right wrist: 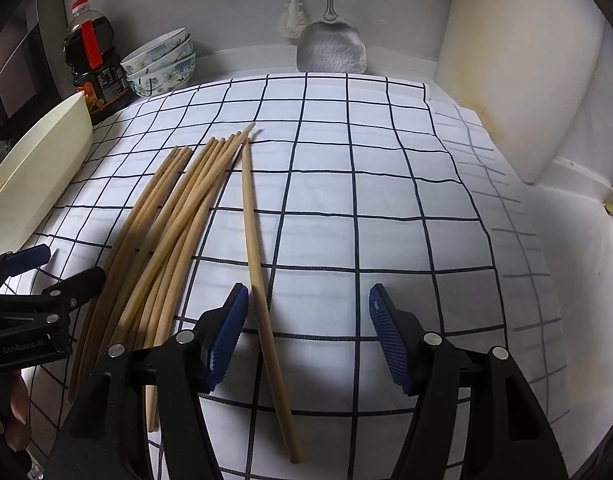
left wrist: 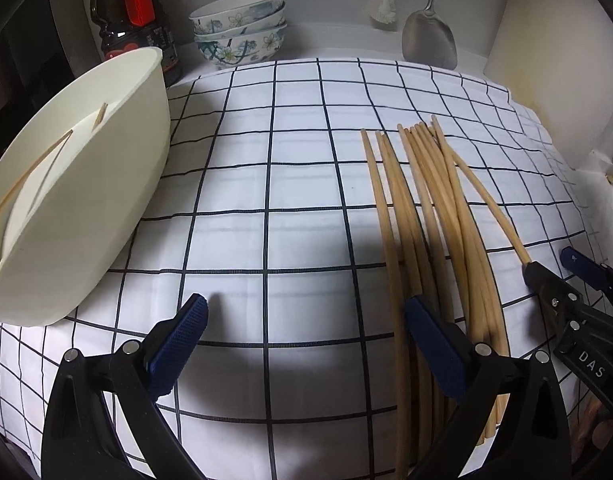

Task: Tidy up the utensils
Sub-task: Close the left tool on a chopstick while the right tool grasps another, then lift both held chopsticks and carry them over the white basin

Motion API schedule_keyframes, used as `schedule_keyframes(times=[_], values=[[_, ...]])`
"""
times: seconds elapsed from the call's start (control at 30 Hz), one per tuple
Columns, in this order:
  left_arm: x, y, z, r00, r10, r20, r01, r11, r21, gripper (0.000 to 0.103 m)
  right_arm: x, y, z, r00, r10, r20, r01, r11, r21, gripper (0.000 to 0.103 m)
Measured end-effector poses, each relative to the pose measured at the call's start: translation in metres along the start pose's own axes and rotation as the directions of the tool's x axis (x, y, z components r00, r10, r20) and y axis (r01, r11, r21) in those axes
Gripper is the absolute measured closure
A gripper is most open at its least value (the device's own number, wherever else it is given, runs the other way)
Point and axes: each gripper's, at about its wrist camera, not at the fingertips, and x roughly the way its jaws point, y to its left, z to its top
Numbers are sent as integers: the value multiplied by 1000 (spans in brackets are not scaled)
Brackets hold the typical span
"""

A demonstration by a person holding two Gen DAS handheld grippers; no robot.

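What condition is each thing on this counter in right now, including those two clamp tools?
left gripper: open, nothing between its fingers.
right gripper: open, one loose chopstick lying between its fingers, not pinched.
chopstick bundle: lying flat on the checked cloth, roughly side by side.
cream bin: tipped on its side, a chopstick inside.
patterned bowls: stacked upright.
dark bottle: upright, capped.
metal spatula: hanging against the wall.
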Motion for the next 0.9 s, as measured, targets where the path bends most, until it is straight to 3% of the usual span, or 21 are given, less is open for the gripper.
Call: schedule_keyframes(times=[0.27,0.33,0.37,0.53,0.6,0.73,0.9], values=[[7,-3,11,1000,26,6,-26,999,-22,6,7,4,7,1000,7,2,-7,1000,-21,42],[8,-5,14,999,33,11,-33,999,-23,8,10,7,10,1000,9,2,-9,999,-39,50],[8,-6,15,999,31,14,-30,999,-22,13,11,9,11,1000,12,8,-11,999,-52,52],[3,-16,17,999,-15,29,15,1000,10,41,12,24,14,998,58,3,-57,990,-130,88],[1,-22,16,999,-32,33,30,999,33,54,11,29,13,998,63,2,-62,987,-151,96],[-4,-32,14,998,-63,26,61,996,70,95,10,25,13,996,88,-5,-88,989,-122,97],[-6,-28,12,997,-78,8,77,995,60,96,4,12,11,995,97,-9,-97,994,-47,97]])
